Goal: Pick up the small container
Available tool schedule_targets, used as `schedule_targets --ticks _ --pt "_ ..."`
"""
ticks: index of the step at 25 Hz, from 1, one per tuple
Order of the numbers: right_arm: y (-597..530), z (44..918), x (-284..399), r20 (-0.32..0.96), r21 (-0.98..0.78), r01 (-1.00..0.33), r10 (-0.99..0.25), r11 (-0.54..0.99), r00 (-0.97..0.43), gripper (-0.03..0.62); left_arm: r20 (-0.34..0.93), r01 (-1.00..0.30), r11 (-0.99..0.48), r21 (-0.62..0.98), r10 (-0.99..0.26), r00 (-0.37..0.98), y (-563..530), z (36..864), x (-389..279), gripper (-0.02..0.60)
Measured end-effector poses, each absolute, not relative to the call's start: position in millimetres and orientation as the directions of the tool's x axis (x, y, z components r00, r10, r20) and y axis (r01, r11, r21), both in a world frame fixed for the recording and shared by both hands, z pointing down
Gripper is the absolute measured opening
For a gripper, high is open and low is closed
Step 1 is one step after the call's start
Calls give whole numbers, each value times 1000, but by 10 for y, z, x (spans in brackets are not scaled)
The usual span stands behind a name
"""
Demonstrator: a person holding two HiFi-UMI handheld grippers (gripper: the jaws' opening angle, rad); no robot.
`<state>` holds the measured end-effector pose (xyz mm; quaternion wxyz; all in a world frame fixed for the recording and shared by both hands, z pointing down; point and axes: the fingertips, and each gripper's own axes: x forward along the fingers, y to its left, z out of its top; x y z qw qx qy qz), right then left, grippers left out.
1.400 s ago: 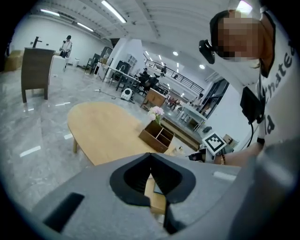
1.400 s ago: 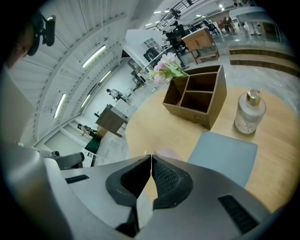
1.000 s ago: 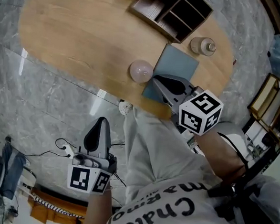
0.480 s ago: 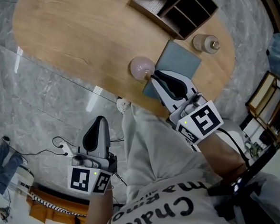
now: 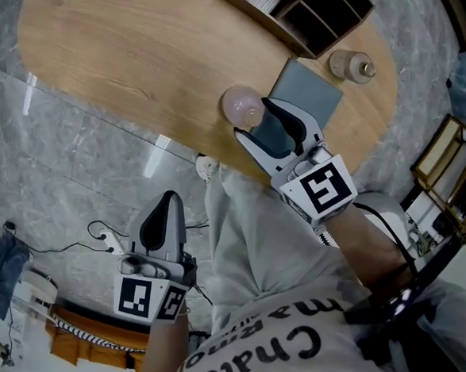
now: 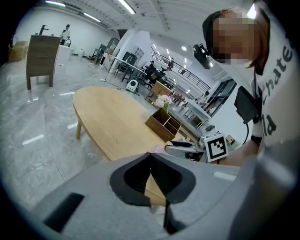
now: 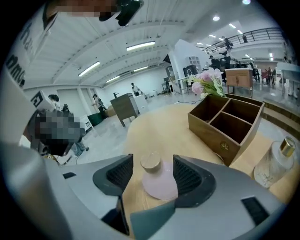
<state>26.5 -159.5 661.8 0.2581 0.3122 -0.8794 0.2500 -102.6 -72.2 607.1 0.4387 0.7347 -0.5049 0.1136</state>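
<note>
Small container (image 7: 157, 182), pink with a flared base and tan cap, stands upright on the desk (image 5: 129, 61) near its front edge, just beside a grey-blue mat (image 5: 316, 94). Right hand-held gripper (image 7: 152, 176) is at the container; its jaws have just been opening and now stand wide, one on either side of the container, with a gap visible between each pad and it. Container not lifted. Left hand-held gripper (image 6: 151, 161) has its jaws together with nothing between them, held off the desk over the grey floor (image 5: 73, 176). Further back on the desk: a wooden divided box (image 7: 225, 122) and a clear bottle (image 7: 274, 164).
</note>
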Motion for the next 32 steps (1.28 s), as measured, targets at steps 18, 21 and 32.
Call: schedule_targets --ticks 18,21,32 --pt "-1628 6894 159 697 -94 -623 -395 777 -598 256 616 -848 -71 525 -656 436 -788 6034 -1196 14" --pt "-1666 6896 174 702 -94 -647 -410 757 -582 219 610 -851 -83 519 -661 437 -805 5947 -1207 14" --pt "-1678 6904 173 741 -116 -627 -354 770 -571 204 586 -880 -115 461 -705 399 -939 5469 -1321 14"
